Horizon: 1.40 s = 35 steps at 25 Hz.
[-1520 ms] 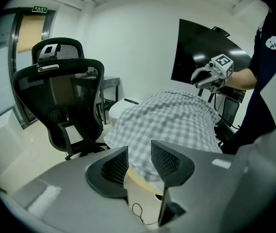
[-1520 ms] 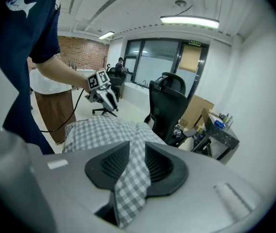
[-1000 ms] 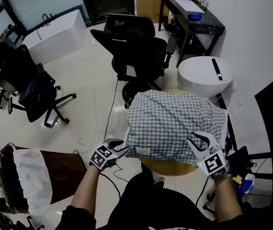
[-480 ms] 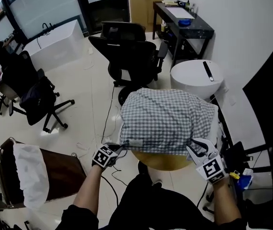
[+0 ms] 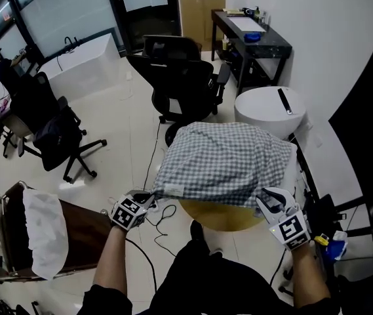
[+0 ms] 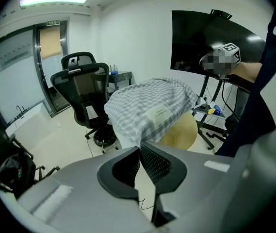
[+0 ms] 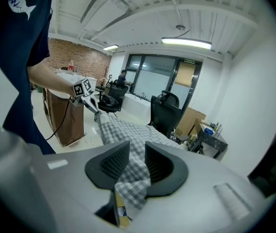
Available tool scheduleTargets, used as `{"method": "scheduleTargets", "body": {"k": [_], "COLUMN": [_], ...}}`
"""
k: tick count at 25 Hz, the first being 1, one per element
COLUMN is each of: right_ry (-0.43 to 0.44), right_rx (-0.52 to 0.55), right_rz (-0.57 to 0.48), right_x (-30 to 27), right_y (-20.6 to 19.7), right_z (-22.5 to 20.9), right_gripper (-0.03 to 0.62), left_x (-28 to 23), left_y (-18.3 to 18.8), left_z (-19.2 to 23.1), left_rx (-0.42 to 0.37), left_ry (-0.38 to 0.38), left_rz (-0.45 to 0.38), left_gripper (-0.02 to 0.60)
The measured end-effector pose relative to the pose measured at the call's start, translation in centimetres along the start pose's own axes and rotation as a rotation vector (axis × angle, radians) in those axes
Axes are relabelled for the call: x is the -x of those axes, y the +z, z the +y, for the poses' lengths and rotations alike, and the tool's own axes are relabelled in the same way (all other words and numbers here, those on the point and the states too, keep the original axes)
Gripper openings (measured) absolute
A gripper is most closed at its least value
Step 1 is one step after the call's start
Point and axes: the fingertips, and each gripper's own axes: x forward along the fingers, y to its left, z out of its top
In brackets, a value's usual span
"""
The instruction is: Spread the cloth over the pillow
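Observation:
A grey-and-white checked cloth [image 5: 222, 159] lies draped over the pillow, which it hides almost entirely, on a round wooden stool top [image 5: 220, 216]. My left gripper [image 5: 148, 197] has just been closing and is now shut on the cloth's near-left corner, drawn out to the left. In the left gripper view its jaws [image 6: 140, 147] meet with the cloth [image 6: 147, 106] pinched at their tips. My right gripper [image 5: 269, 199] grips the near-right corner; in the right gripper view the cloth [image 7: 128, 132] runs down between its jaws [image 7: 137, 158].
Black office chairs [image 5: 186, 77] stand just beyond the stool, with a round white table [image 5: 268, 110] and a black desk [image 5: 252, 35] at the back right. A brown box with a white cloth [image 5: 42, 231] is at the left. A cable [image 5: 163, 214] trails on the floor.
The left gripper was open beside the cloth's near-left corner; it has shut on that corner and pulled it out to the left. The right gripper keeps its hold.

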Motion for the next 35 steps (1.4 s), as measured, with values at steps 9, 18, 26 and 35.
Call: {"method": "scheduleTargets", "body": {"k": [9, 18, 26, 35], "right_ry": [0.014, -0.025, -0.110, -0.155], "right_rx": [0.006, -0.079, -0.226, -0.252], "right_rz": [-0.009, 0.084, 0.161, 0.149], "right_x": [-0.1, -0.5, -0.1, 1.8], "right_y": [0.3, -4.8, -10.8, -11.9], "right_z": [1.0, -0.2, -2.9, -5.2], "right_gripper": [0.112, 0.112, 0.112, 0.114], "left_x": [0.4, -3.6, -0.4, 1.0], "left_y": [-5.4, -7.9, 0.4, 15.8], "left_z": [1.3, 0.9, 1.7, -7.1], "left_rx": [0.056, 0.073, -0.055, -0.344], "left_ry": [-0.045, -0.051, 0.076, -0.005], "left_rz": [0.133, 0.212, 0.106, -0.095], "left_gripper": [0.000, 0.088, 0.181, 0.184]}}
